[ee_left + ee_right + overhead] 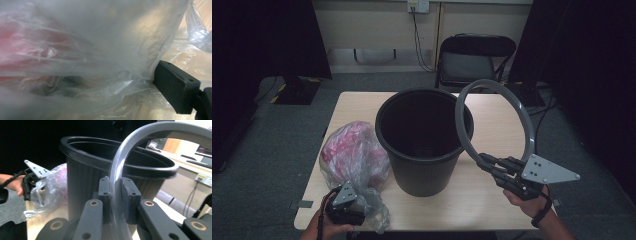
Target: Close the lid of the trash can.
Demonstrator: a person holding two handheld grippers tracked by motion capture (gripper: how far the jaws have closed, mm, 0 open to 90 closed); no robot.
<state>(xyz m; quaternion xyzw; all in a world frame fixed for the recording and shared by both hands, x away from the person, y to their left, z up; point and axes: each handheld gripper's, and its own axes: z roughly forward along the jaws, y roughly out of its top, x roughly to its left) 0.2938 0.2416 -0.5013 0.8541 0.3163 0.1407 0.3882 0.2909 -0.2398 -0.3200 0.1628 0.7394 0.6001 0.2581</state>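
Note:
A black plastic bin (424, 142) stands upright in the middle of the wooden table (482, 200). My right gripper (485, 161) is shut on the lower edge of a grey hoop (517, 102), which is held on edge, raised beside the bin's right rim. In the right gripper view the two pads clamp the hoop (140, 133) in front of the bin (82, 182). A clear plastic bag (354, 155) with pink contents lies left of the bin. My left gripper (344, 202) sits at the bag's near end. One finger (176, 86) stands far to the side with the bag's film (100, 50) against it; the other is hidden.
A dark folding chair (477, 57) stands behind the table's far edge. Black curtains hang at both sides. Cables run down the back wall from a socket (418, 6). The table's near edge is close under both hands.

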